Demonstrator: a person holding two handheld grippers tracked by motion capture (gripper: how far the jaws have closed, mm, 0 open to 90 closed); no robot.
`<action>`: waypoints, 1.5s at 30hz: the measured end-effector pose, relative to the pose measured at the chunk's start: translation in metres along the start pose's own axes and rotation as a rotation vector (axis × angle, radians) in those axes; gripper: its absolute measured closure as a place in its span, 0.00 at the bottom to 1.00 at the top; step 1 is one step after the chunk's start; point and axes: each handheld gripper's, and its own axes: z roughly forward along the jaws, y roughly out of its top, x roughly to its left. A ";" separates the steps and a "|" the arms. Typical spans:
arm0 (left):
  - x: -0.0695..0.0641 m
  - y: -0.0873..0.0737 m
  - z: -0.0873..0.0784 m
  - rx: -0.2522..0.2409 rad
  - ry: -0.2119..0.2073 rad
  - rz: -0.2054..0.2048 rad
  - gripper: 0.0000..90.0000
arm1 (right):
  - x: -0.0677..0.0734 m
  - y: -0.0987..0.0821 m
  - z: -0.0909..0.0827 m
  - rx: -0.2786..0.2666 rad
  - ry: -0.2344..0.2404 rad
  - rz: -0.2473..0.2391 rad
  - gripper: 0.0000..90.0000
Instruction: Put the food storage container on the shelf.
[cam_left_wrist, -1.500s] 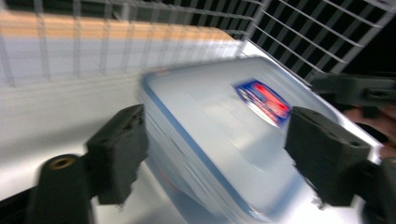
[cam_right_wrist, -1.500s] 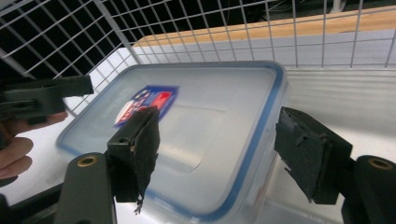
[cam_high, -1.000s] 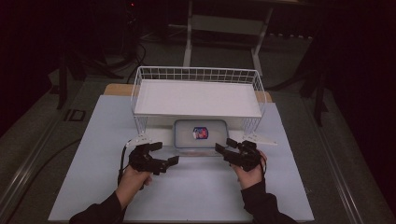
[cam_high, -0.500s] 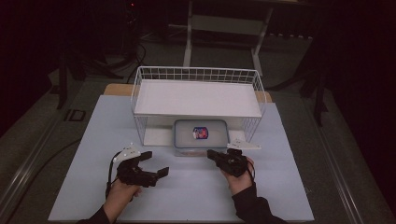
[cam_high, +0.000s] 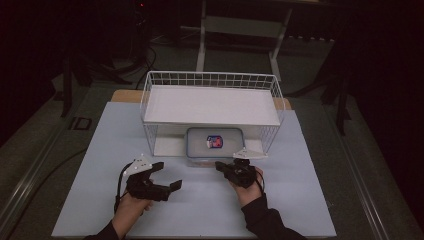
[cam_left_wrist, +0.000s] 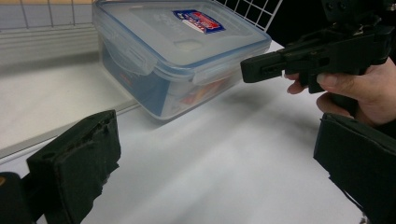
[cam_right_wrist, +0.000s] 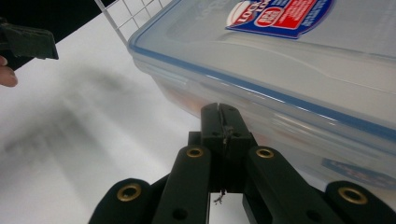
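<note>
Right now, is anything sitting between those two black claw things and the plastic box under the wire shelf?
Nothing visible does. The plastic box lies at the front edge under the wire shelf. The right gripper, jaws shut, is just in front of its near side; the left gripper, jaws open, has bare white table between it and the box.

Dim, dark surroundings; close views softly blurred.
</note>
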 end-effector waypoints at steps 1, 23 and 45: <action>0.000 0.000 0.000 0.002 -0.001 -0.003 0.01 | 0.000 0.001 0.001 0.000 -0.001 -0.002 1.00; 0.002 -0.001 0.001 -0.003 0.001 0.007 0.01 | -0.021 0.017 0.027 -0.013 -0.097 0.030 1.00; 0.003 -0.002 0.002 0.003 0.001 0.013 0.01 | -0.037 0.032 0.045 -0.025 -0.132 0.044 1.00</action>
